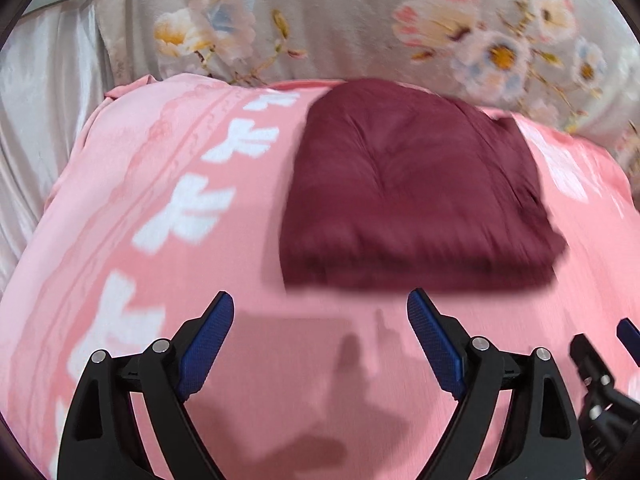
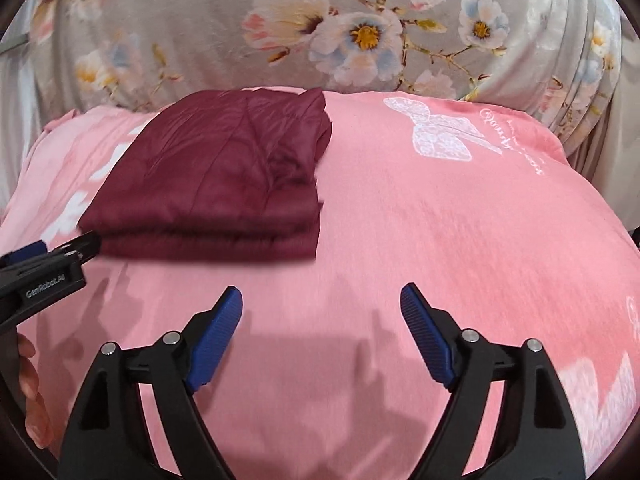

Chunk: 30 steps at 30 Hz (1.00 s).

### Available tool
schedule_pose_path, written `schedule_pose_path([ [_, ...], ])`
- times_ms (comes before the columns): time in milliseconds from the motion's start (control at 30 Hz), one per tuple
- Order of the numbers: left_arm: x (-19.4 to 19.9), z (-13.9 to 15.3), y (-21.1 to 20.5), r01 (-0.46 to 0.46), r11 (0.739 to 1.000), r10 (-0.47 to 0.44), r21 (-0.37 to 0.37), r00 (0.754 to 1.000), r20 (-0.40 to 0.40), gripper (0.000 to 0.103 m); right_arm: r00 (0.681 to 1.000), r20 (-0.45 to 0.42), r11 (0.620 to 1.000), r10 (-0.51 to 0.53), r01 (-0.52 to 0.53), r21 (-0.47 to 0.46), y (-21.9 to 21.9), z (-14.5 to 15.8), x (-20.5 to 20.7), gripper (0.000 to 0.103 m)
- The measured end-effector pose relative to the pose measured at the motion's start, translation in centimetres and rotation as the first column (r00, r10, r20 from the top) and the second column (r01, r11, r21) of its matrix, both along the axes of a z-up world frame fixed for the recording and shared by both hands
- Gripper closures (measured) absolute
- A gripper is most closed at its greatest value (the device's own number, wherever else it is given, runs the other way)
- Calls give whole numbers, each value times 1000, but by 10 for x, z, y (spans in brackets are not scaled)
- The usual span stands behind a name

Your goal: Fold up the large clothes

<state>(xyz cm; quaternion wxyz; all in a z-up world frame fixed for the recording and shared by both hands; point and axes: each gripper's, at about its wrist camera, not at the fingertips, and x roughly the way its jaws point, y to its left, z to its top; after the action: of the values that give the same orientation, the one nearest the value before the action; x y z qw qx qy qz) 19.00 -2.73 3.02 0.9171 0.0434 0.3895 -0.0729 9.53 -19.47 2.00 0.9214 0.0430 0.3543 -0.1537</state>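
A dark maroon garment point(image 1: 412, 196) lies folded in a thick square stack on a pink bed cover point(image 1: 160, 200) with white prints. It also shows in the right wrist view point(image 2: 216, 184), left of centre. My left gripper point(image 1: 320, 308) is open and empty, just in front of the stack's near edge. My right gripper point(image 2: 322, 300) is open and empty, in front of and to the right of the stack. The left gripper's fingers point(image 2: 48, 260) show at the left edge of the right wrist view, near the stack's front left corner.
A grey floral quilt point(image 1: 360, 20) is heaped behind the pink cover point(image 2: 460, 220); it also shows in the right wrist view point(image 2: 240, 40). Pale satin fabric point(image 1: 40, 100) lies at the far left. A hand point(image 2: 32, 392) holds the left gripper.
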Motion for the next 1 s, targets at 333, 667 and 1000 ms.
schedule_pose_path([
  [333, -77, -24, -3, 49, 995, -48, 84, 999, -13, 17, 1000, -14, 1000, -10, 10, 12, 23, -3, -57, 18],
  [667, -76, -33, -3, 15, 992, -10, 124, 999, -41, 17, 998, -47, 999, -41, 42, 28, 19, -10, -59, 17],
  [1000, -78, -34, -4, 13, 991, -9, 133, 999, -31, 17, 996, -84, 999, -39, 38, -7, 23, -15, -55, 16],
])
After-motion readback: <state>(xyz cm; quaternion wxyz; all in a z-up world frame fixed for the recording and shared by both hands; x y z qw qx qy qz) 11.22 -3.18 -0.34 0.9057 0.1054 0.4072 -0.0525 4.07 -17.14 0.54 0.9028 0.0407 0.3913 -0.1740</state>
